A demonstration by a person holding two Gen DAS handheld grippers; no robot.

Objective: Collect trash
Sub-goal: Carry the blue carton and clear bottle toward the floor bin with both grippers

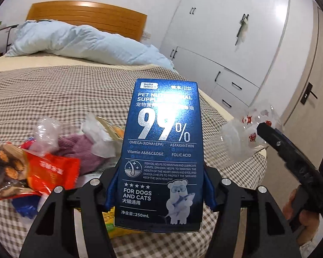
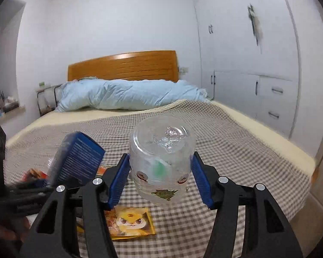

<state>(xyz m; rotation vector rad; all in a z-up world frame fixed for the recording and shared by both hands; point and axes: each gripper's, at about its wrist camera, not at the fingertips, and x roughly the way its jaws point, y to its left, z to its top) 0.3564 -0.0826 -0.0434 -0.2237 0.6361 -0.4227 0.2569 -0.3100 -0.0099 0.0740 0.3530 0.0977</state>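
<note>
Checkered bed (image 2: 236, 142) carries loose wrappers (image 1: 43, 167) to the left, nearer the left tongs (image 1: 160, 191), clenched on an upright blue box (image 1: 161, 150), while the right tongs (image 2: 161, 180) clasp a clear plastic cup (image 2: 161, 157).

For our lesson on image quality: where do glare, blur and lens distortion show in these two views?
Left wrist view: glare washes out lettering on the blue box; the wardrobe bows. Right wrist view: the clear bottle is sharp; the wardrobe's hanging item smears.
</note>
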